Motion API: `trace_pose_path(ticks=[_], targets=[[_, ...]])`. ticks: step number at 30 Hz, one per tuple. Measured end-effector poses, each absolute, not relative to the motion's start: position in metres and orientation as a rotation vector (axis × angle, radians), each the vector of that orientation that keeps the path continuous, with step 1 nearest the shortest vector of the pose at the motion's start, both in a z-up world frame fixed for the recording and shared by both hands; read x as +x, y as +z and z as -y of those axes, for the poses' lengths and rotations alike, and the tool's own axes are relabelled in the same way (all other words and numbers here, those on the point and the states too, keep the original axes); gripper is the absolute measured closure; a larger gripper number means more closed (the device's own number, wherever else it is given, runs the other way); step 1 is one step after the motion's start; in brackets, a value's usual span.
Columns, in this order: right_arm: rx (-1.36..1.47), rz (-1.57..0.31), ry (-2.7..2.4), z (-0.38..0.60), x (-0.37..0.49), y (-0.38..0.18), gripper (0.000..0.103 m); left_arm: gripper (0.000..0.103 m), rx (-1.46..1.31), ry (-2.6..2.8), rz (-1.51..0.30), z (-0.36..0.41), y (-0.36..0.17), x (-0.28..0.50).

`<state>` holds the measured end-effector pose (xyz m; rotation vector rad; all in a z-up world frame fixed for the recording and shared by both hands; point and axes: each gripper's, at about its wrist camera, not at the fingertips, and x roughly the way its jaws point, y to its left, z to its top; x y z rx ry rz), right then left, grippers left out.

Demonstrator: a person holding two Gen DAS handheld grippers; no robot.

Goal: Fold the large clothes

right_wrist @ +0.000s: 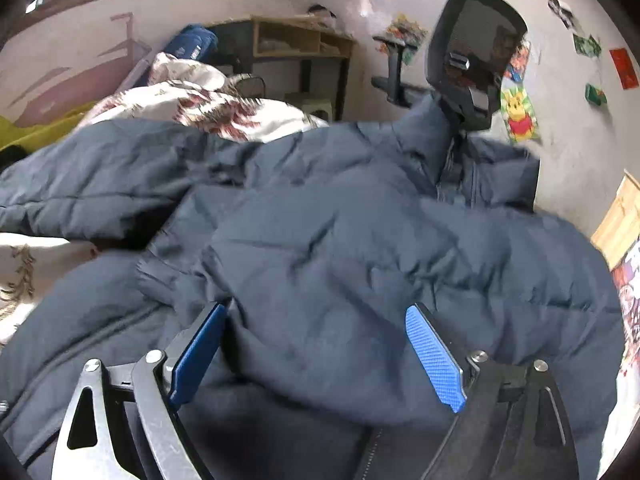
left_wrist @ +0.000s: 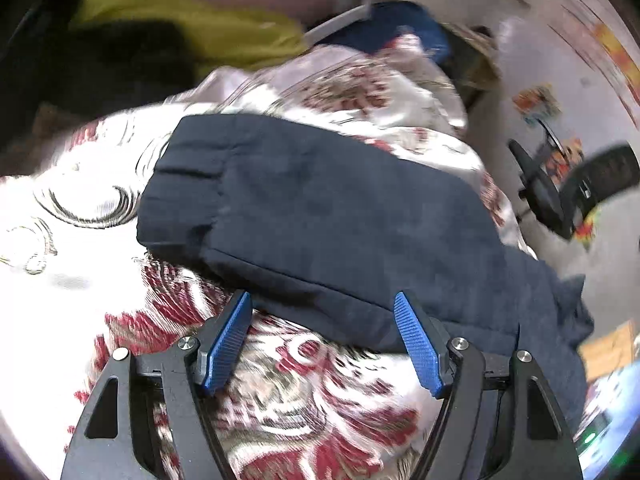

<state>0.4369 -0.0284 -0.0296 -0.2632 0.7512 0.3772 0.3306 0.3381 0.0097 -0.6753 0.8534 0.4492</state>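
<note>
On the bed, seen one view after another:

Left wrist view
- Landmark: a navy padded jacket (left_wrist: 320, 216) lies on a bedspread (left_wrist: 100, 184) patterned in white and red.
- Part in view: one sleeve with a ribbed cuff, the cuff end pointing to the upper left, the rest running off to the lower right.
- Left gripper (left_wrist: 324, 304): its blue pads stand moderately apart with nothing clamped; the sleeve's near hem crosses just beyond the tips, and only bedspread lies between the fingers.
- Behind the jacket: bunched bedding, then a yellow-green cloth (left_wrist: 192, 20) at the top left.
- Right of the jacket: a black office chair (left_wrist: 576, 188) against a pale wall with bright stickers.
- Sharpness: the edges of this picture are smeared.

Right wrist view
- Landmark: the same jacket (right_wrist: 340, 240), its puffy body filling most of the picture, the collar and zip at the upper right.
- Sleeve: one stretches off to the left, over the bedspread (right_wrist: 24, 272).
- Right gripper (right_wrist: 316, 308): spread wide, one blue pad on either side of a bulge of quilted fabric. The pads do not press on it, so nothing is gripped.
- Behind the jacket: rumpled patterned bedding, a wooden desk shelf (right_wrist: 296, 40), and the office chair (right_wrist: 476, 56) close behind the collar.
- Wall: a cartoon bear sticker (right_wrist: 520, 112) to the right of the chair, small pictures further right.
</note>
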Motion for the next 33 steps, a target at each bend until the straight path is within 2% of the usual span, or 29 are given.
trace_pose_path(ticks=[1, 5, 7, 10, 13, 23, 28, 33], targets=[[-0.267, -0.758, 0.363, 0.028, 0.439, -0.036, 0.001, 0.035, -0.694, 0.462, -0.859, -0.344, 0.008, 0.333], [-0.258, -0.745, 0.352, 0.029, 0.439, -0.046, 0.0, 0.038, -0.706, 0.506, -0.885, -0.352, 0.008, 0.347], [-0.254, -0.735, 0.355, 0.031, 0.438, -0.048, 0.0, 0.065, -0.704, 0.538, -0.894, -0.356, 0.007, 0.35], [-0.243, -0.73, 0.362, 0.034, 0.436, -0.047, 0.0, 0.084, -0.707, 0.57, -0.86, -0.358, 0.003, 0.343], [-0.22, -0.723, 0.375, 0.038, 0.432, -0.041, 0.0, 0.094, -0.588, 0.584, -0.791, -0.34, 0.018, 0.34], [-0.022, -0.649, 0.38, 0.091, 0.414, 0.012, 0.0, 0.096, -0.173, 0.312, -0.426, -0.221, 0.128, 0.328], [0.051, -0.641, 0.33, 0.14, 0.4, 0.046, 0.0, 0.096, -0.028, 0.125, -0.311, -0.128, 0.141, 0.331], [0.108, -0.633, 0.253, 0.206, 0.383, 0.072, 0.0, 0.096, 0.025, -0.142, -0.333, -0.031, 0.123, 0.348]])
